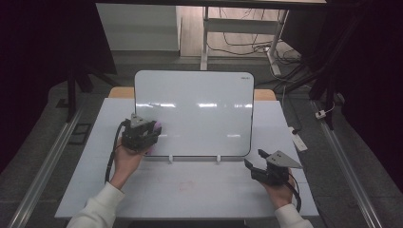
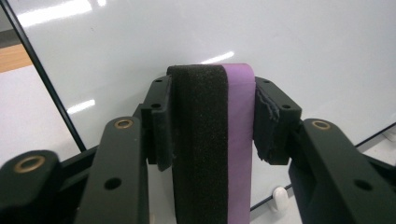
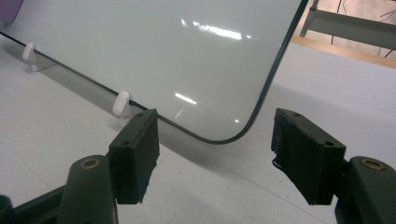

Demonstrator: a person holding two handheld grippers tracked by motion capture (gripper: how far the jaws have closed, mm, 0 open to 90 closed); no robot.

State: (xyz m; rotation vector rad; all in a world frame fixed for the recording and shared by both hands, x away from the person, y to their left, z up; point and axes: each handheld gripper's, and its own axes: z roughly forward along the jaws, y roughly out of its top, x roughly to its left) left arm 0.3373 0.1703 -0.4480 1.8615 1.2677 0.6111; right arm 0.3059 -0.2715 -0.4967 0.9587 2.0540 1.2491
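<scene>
You are holding the left gripper (image 1: 142,134) against the lower left part of the whiteboard (image 1: 199,102), and a purple-backed eraser (image 2: 212,140) with a black foam face is sitting between its jaws. The left pad is lying flat on the foam, but the right pad (image 2: 271,123) is looking barely in contact with the purple side, so the eraser is at risk of tilting or sliding out if you are pressing hard while wiping. The board is only leaning on two small white clips (image 1: 170,159), so a strong sideways push may be shifting or tipping it. Your right gripper (image 1: 256,166) is resting near the board's lower right corner with its jaws apart and empty, bracing nothing
</scene>
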